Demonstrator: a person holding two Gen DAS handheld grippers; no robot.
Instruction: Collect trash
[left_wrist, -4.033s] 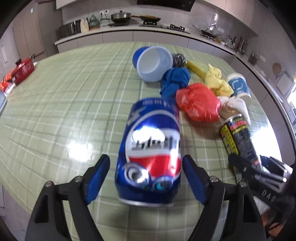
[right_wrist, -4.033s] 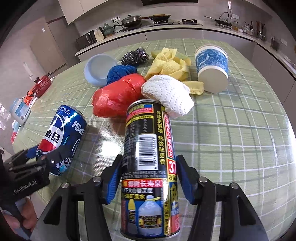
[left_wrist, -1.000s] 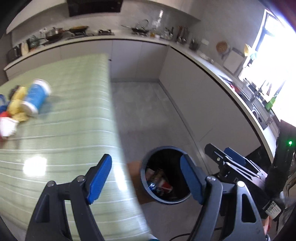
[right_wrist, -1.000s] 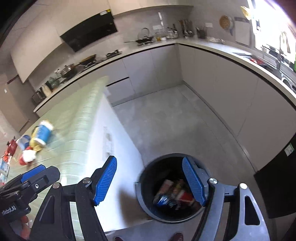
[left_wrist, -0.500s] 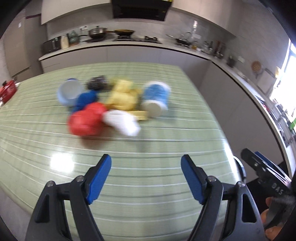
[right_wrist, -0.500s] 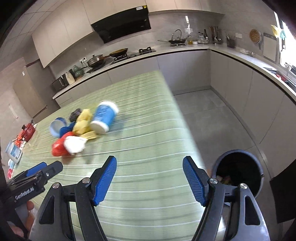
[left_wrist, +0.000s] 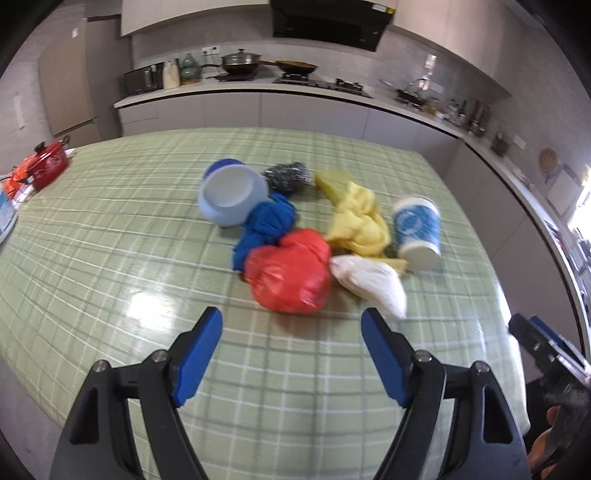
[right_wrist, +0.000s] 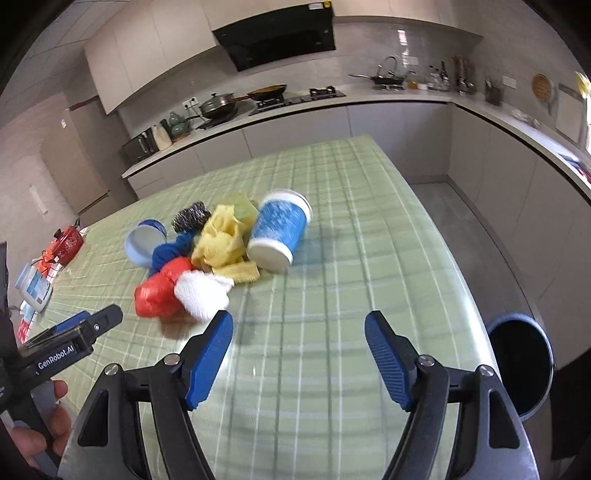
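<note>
Swung from bin to table | claws (left_wrist: 291, 341) (right_wrist: 299, 339) apart, empty | red bag (left_wrist: 290, 275) just ahead

Green checked table (left_wrist: 110, 258): red bag (left_wrist: 290, 271), paper cup (left_wrist: 417, 232), cloths, bowl (left_wrist: 231, 197).

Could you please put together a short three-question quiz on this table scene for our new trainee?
1. True or false: the left gripper holds something.
2. Which item lies nearest the left gripper: A) the red bag, B) the steel scrubber, C) the light blue bowl?
3. Fill in: the paper cup lies on its ____.

Key: 1 false, both grippers are open and empty; 2 A; 3 side.
</note>
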